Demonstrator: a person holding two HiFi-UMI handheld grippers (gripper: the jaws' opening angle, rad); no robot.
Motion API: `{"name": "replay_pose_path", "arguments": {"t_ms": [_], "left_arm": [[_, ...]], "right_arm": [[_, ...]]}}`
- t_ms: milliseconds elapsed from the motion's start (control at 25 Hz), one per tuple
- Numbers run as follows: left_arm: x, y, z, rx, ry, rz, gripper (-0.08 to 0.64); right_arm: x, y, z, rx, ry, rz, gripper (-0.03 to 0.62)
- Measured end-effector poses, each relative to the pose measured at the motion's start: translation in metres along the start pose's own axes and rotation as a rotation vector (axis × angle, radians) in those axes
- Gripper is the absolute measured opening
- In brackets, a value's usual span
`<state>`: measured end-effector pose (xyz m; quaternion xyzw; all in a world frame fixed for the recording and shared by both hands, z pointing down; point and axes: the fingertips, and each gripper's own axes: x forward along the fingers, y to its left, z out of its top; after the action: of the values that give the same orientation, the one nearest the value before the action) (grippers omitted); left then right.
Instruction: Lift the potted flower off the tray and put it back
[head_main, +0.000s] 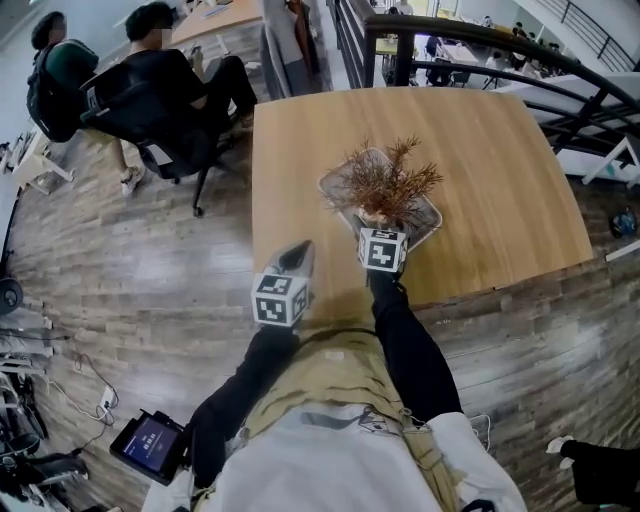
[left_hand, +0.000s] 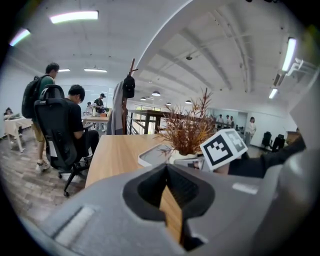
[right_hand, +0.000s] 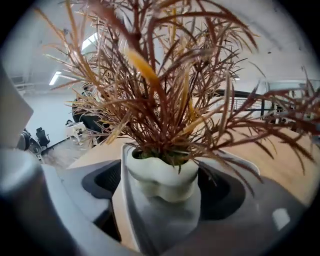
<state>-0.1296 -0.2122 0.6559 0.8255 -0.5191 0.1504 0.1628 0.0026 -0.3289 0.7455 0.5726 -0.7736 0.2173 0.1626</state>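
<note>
A potted flower (head_main: 388, 182) with dry, reddish-brown foliage stands on a pale tray (head_main: 327, 190) with rounded corners, on the near half of a wooden desk (head_main: 490, 140). The right gripper (right_hand: 162, 189) reaches in from the near edge of the desk with its jaws spread wide. Its own view shows the white pot (right_hand: 160, 172) standing between them, with a gap on either side, so the pads are not pressing on it and the pot rests on the tray. The foliage fans out above and fills most of that view. The left gripper (head_main: 298, 256) is over the near left corner of the desk, beside the tray and clear of it. Its jaws are drawn together, with only a thin slit of desk wood showing between them and nothing in that slit. From the left gripper view the tray's rim (left_hand: 150, 156), the plant and the right gripper's marker cube (left_hand: 224, 147) sit just ahead and to the right. The person's dark sleeves (head_main: 405, 345) run back from both grippers. Beyond the far left of the desk, one person sits in a black office chair (head_main: 150, 115) and another stands by with a backpack (head_main: 50, 95). A small screen device (head_main: 150, 445) lies on the wood-plank floor (head_main: 130, 280).
</note>
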Motion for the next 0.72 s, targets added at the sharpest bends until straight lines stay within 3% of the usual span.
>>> {"name": "replay_pose_path", "arguments": {"t_ms": [400, 720], "left_arm": [[-0.004, 0.010, -0.008, 0.003, -0.021, 0.012, 0.002], [-0.032, 0.007, 0.005, -0.022, -0.018, 0.032, 0.002]], "right_arm": [[0.012, -0.008, 0.002, -0.030, -0.002, -0.050, 0.479], [-0.024, 0.008, 0.011, -0.070, 0.039, -0.007, 0.477]]}}
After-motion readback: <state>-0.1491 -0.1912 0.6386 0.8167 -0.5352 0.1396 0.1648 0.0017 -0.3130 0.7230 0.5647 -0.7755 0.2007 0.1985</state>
